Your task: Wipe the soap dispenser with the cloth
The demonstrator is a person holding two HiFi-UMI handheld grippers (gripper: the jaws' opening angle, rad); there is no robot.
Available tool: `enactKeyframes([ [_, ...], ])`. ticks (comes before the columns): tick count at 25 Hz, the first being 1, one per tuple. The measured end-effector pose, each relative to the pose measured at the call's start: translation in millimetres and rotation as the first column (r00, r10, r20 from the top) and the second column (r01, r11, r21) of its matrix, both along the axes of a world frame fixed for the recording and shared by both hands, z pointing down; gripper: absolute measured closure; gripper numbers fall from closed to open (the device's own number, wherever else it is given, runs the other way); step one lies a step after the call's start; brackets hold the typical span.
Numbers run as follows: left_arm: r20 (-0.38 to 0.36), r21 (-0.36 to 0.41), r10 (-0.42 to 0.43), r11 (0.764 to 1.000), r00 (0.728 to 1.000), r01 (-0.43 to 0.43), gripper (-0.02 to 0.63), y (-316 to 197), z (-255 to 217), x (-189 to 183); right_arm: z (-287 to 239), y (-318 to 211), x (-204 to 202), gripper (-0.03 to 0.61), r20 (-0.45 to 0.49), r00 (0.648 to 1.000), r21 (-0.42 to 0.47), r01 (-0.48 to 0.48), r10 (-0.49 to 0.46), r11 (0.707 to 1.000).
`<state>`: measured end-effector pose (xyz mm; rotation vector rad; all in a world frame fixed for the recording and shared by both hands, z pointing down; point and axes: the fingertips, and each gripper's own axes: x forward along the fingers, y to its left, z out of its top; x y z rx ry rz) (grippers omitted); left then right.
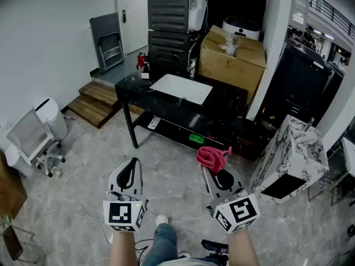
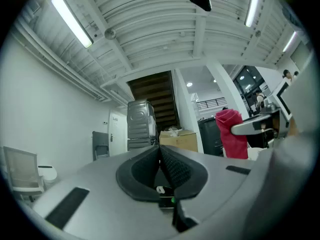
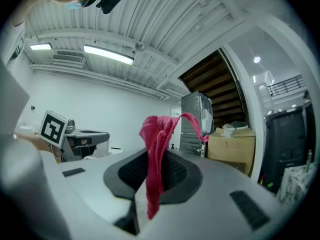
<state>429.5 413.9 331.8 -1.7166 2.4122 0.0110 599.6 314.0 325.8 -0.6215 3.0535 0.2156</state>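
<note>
My right gripper (image 1: 209, 168) is shut on a pink-red cloth (image 1: 211, 157), which bunches up above its jaws. In the right gripper view the cloth (image 3: 156, 146) stands pinched between the dark pads and hangs down in front of them. My left gripper (image 1: 131, 164) is shut with nothing in it; its ribbed pads (image 2: 172, 166) meet. Both grippers are held level over the floor, well short of the black table (image 1: 128, 88). A small red and black object (image 1: 142, 61) stands at the table's back left corner; I cannot tell whether it is the dispenser. The left gripper view shows the cloth (image 2: 231, 134) at the right.
A white sink basin (image 1: 181, 88) is set in the black table. A green item (image 1: 197, 139) lies on its lower shelf. Behind are a dark appliance (image 1: 168, 26) and a cardboard box (image 1: 230, 60). A marble-patterned cabinet (image 1: 294, 151) stands right, wooden steps (image 1: 95, 102) and a white chair (image 1: 32, 140) left.
</note>
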Motion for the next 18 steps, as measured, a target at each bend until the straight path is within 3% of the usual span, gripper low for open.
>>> enactKeyframes([
  [5,-0.015,-0.018,-0.018,1.000,1.000,0.017,0.598,-34,8,-55,6,-34,-48,0.522,-0.011,1.000,-0.011,0.002,-0.002,1.000],
  [13,-0.042,-0.019,-0.026,1.000,0.999,0.025,0.598,-108,10,-167,8,-108,-155,0.520,-0.045,0.999,-0.011,-0.005,0.005,1.000],
  [18,-0.040,-0.010,-0.021,1.000,0.999,0.021,0.599,-141,1,-229,0,-141,-215,0.520,-0.022,1.000,-0.019,-0.017,0.017,1.000],
])
